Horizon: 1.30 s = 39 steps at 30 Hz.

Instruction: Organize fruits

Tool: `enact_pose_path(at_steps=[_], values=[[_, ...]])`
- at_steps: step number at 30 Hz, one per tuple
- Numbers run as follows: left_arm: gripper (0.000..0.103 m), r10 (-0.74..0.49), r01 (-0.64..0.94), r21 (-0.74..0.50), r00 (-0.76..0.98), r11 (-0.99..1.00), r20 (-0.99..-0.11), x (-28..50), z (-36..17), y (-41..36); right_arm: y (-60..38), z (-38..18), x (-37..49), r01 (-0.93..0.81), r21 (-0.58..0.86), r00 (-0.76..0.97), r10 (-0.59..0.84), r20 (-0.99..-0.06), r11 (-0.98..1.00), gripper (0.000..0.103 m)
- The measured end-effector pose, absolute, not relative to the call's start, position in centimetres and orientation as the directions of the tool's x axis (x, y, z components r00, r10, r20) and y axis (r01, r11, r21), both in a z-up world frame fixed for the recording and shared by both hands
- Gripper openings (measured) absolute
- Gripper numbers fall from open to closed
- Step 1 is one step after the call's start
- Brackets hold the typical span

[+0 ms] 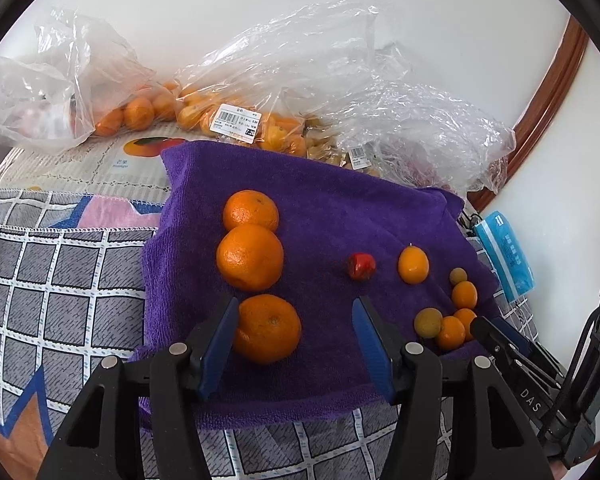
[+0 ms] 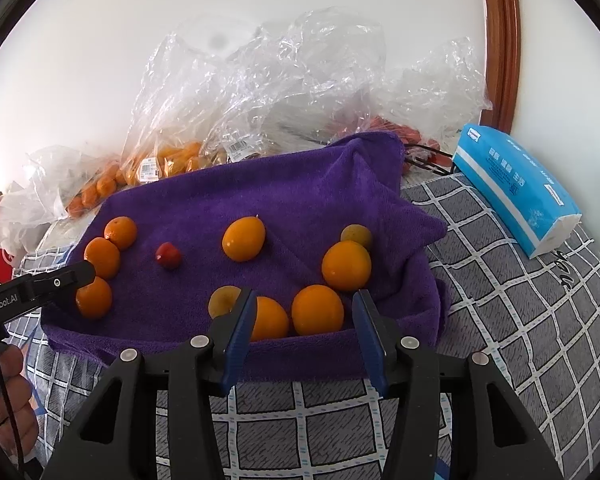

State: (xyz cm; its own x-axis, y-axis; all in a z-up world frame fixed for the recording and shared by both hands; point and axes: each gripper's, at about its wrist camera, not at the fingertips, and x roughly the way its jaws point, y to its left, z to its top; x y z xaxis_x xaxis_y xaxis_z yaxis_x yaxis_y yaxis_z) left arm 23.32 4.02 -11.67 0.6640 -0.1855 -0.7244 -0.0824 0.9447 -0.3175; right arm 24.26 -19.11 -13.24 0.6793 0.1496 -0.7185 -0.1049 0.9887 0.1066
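Observation:
A purple towel (image 1: 324,208) (image 2: 204,204) lies on a checked blanket. Three big oranges sit in a row on its left: far (image 1: 251,210), middle (image 1: 249,257), near (image 1: 269,329). My left gripper (image 1: 296,320) is open, with the near orange by its left finger. A small red fruit (image 1: 361,266) (image 2: 168,255) and an orange kumquat (image 1: 413,265) (image 2: 244,238) lie mid-towel. A cluster of kumquats (image 2: 318,309) and brownish longans (image 2: 223,300) lies at the towel's right front. My right gripper (image 2: 304,314) is open just before this cluster, and shows in the left view (image 1: 496,336).
Clear plastic bags (image 1: 236,92) (image 2: 260,92) of more oranges and fruit lie behind the towel against the white wall. A blue tissue pack (image 2: 516,192) (image 1: 504,254) lies to the right on the checked blanket (image 2: 520,320). A brown wooden frame (image 2: 500,40) stands at back right.

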Motion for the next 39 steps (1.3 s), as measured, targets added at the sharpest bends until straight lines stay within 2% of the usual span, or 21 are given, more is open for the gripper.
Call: enact_pose_path(at_steps=[6, 8, 10, 15, 23, 30, 32, 34, 39], values=[[0.058, -0.160, -0.072, -0.280, 0.673, 0.957, -0.722, 21.8, -10.5, 3.8, -18.7, -12.1, 23.3, -0.106, 0.084, 0.692, 0.134, -0.709, 0.991, 0.050], [0.061, -0.154, -0.076, -0.277, 0.680, 0.958, -0.717, 21.0, -9.9, 3.8, -18.6, -11.3, 22.6, -0.108, 0.079, 0.705, 0.132, -0.697, 0.991, 0.051], [0.063, -0.147, -0.077, -0.272, 0.687, 0.959, -0.712, 19.9, -9.0, 3.8, -18.4, -10.1, 21.6, -0.110, 0.072, 0.723, 0.129, -0.678, 0.991, 0.061], [0.073, -0.130, -0.069, -0.248, 0.701, 0.966, -0.701, 16.9, -6.6, 3.3, -18.2, -7.0, 19.1, -0.104, 0.071, 0.752, 0.125, -0.647, 0.992, 0.069], [0.089, -0.044, -0.095, -0.180, 0.765, 0.979, -0.643, 9.9, -2.3, 2.2, -18.5, -2.2, 13.7, -0.118, 0.101, 0.754, 0.155, -0.638, 0.988, 0.073], [0.095, -0.012, -0.095, -0.146, 0.801, 0.985, -0.598, 3.7, 0.0, 0.9, -19.2, 0.8, 8.6, -0.100, 0.108, 0.766, 0.146, -0.626, 0.989, 0.073], [0.096, -0.009, -0.089, -0.139, 0.811, 0.986, -0.585, 2.3, 0.5, 0.4, -19.6, 1.2, 6.9, -0.100, 0.123, 0.776, 0.155, -0.611, 0.987, 0.081], [0.096, 0.003, -0.088, -0.120, 0.816, 0.989, -0.578, 0.9, 0.9, -0.1, -20.2, 1.5, 5.2, -0.103, 0.142, 0.795, 0.167, -0.584, 0.985, 0.095], [0.098, 0.012, -0.095, -0.114, 0.817, 0.989, -0.576, -1.3, 1.2, -0.4, -21.0, 2.0, 2.7, -0.095, 0.127, 0.805, 0.151, -0.574, 0.987, 0.101]])
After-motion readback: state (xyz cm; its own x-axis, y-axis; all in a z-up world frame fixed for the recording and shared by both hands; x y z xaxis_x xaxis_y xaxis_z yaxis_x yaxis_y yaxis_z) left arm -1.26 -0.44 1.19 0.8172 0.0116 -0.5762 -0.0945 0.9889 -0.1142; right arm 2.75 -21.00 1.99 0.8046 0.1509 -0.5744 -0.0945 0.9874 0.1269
